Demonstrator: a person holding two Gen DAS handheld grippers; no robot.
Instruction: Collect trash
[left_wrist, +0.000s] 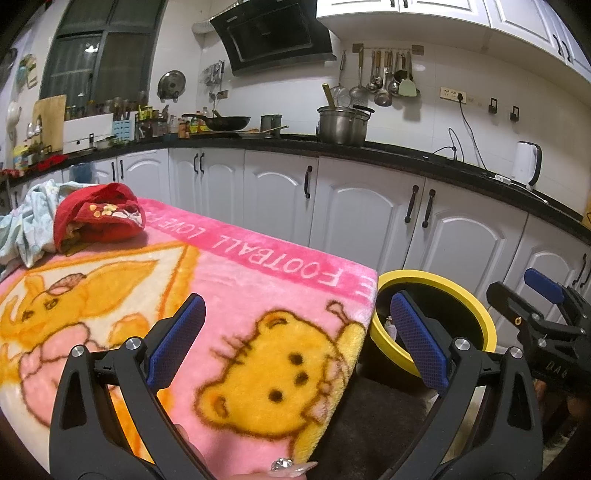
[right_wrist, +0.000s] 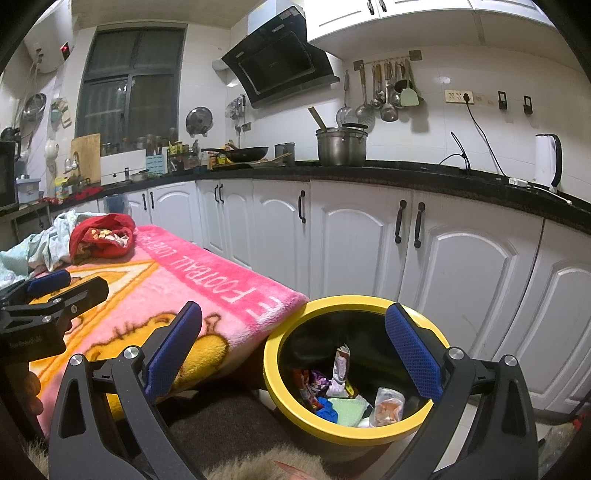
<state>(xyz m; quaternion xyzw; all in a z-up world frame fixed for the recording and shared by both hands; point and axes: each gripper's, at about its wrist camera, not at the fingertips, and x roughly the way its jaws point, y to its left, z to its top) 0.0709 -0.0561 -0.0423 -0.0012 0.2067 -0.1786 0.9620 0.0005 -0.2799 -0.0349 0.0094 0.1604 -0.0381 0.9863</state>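
Both grippers' fingers wide, empty: left gripper (left_wrist: 297, 341) over fluffy pink blanket (left_wrist: 229, 280), right gripper (right_wrist: 293, 347) over round yellow-rimmed bin (right_wrist: 295, 406) (crinkled wrappers (right_wrist: 341, 365) inside).

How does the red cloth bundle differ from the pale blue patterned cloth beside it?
The red cloth bundle is bright and rolled into a compact lump; the pale blue patterned cloth is light and spread loosely. The red one lies nearer the yellow-rimmed bin. Both rest on the pink blanket.

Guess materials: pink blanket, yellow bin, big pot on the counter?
Pink blanket: plush fleece, likely synthetic; fuzzy nap, matte. Yellow bin: looks like moulded plastic; smooth uniform rim, slight sheen, dark inside. Pot: metal, probably stainless steel; grey brushed reflective wall.
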